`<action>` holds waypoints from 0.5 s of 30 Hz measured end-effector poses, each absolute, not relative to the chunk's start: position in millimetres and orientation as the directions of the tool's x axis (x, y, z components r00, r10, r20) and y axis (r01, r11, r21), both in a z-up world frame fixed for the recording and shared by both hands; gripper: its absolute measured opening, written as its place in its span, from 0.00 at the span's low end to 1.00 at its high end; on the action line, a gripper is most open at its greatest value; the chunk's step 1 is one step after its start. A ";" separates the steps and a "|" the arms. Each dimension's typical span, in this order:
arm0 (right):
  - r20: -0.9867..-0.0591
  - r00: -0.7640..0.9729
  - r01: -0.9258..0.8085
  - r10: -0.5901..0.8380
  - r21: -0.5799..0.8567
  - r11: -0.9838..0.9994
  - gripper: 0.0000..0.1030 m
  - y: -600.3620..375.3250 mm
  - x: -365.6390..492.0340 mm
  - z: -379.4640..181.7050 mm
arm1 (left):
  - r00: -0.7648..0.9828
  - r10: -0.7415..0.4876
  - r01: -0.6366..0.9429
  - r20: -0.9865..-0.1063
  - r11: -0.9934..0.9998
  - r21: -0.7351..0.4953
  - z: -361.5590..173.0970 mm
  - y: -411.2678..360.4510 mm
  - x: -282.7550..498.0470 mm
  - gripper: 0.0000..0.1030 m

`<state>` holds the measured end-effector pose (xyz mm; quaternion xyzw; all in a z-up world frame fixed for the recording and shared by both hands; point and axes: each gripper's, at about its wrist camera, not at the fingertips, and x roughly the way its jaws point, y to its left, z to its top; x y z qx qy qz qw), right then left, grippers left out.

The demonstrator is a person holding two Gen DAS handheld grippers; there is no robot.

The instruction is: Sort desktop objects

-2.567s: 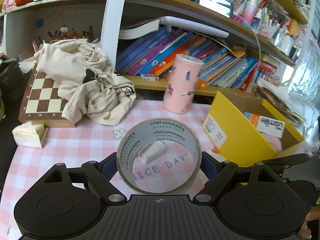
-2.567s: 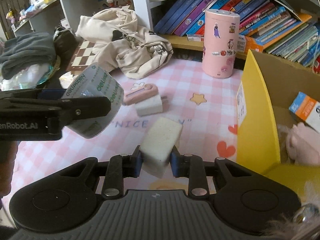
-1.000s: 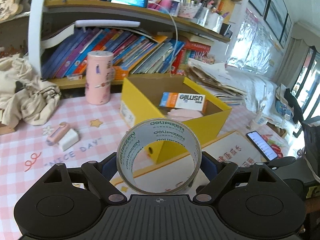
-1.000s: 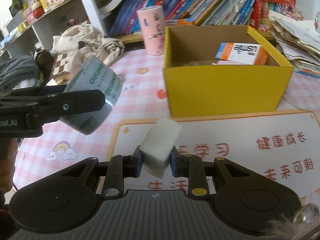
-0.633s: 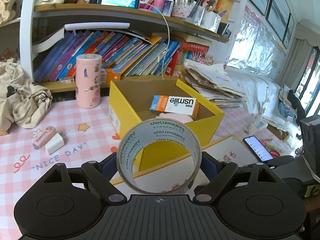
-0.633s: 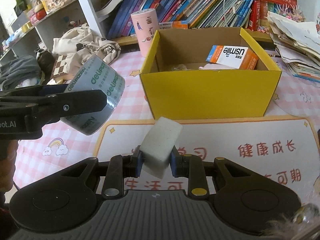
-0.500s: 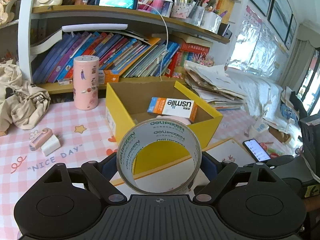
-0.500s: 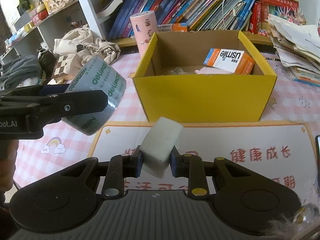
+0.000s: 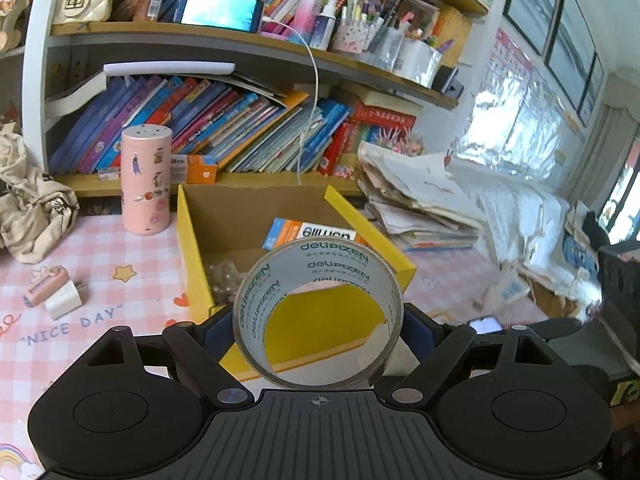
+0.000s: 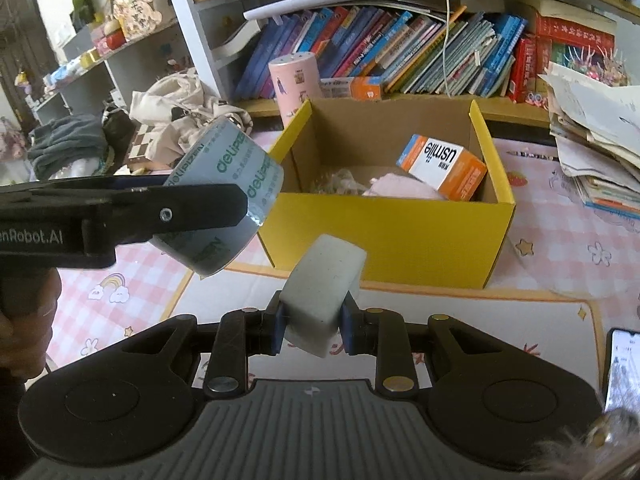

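Note:
My left gripper (image 9: 318, 326) is shut on a roll of clear tape (image 9: 340, 258) printed "delipizen"; the roll (image 10: 224, 184) also shows in the right wrist view, held in the air near the front left corner of the yellow box (image 10: 392, 236). My right gripper (image 10: 314, 326) is shut on a white eraser block (image 10: 324, 284), held above the mat in front of the box. The open yellow box (image 9: 196, 240) holds an orange and white "usmile" carton (image 10: 442, 166) and a pink soft item (image 10: 400, 190).
A pink cylinder (image 9: 146, 186) stands left of the box. A small pink and white item (image 9: 52, 292) lies on the checked mat. Crumpled beige cloth (image 10: 180, 108) is at the left, bookshelves behind, a paper stack (image 9: 416, 196) at the right, a phone (image 10: 622, 364) on the mat.
Both grippers have moved closer to the yellow box, still holding the tape roll and the eraser. The box now fills more of both views.

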<state>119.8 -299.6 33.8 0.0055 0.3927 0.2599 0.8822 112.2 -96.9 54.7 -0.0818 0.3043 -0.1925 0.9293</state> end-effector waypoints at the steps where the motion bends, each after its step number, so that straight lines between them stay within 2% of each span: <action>1: -0.685 0.557 -0.460 0.470 0.218 0.861 0.24 -303.0 122.1 35.3 | 0.745 -0.404 0.305 -0.531 0.914 -0.269 56.0 -99.6 113.0 0.84; 15: -0.562 0.637 -0.519 0.527 0.193 0.833 0.24 -331.1 180.3 78.0 | 0.832 -0.344 0.308 -0.435 0.939 -0.155 98.3 -128.2 142.5 0.84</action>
